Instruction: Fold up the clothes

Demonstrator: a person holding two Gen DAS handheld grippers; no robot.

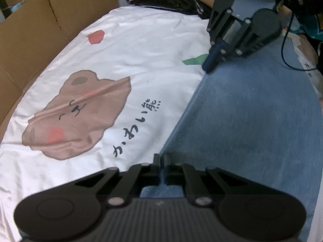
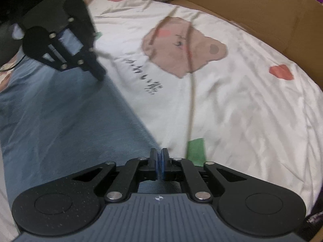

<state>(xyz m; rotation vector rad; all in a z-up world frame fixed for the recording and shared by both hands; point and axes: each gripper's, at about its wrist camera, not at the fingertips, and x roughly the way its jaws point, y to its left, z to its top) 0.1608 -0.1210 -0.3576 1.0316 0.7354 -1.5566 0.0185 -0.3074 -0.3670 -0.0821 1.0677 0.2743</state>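
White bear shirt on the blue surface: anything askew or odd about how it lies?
Yes. The shirt is not flat: a raised crease runs across the bear print, distorting the face. Nothing looks torn or spilled.

We see soft, even indoor light, no glare. Fisheye bending curves the cardboard wall at the edges. Right wrist view is motion-blurred across the white shirt; left view sharper.
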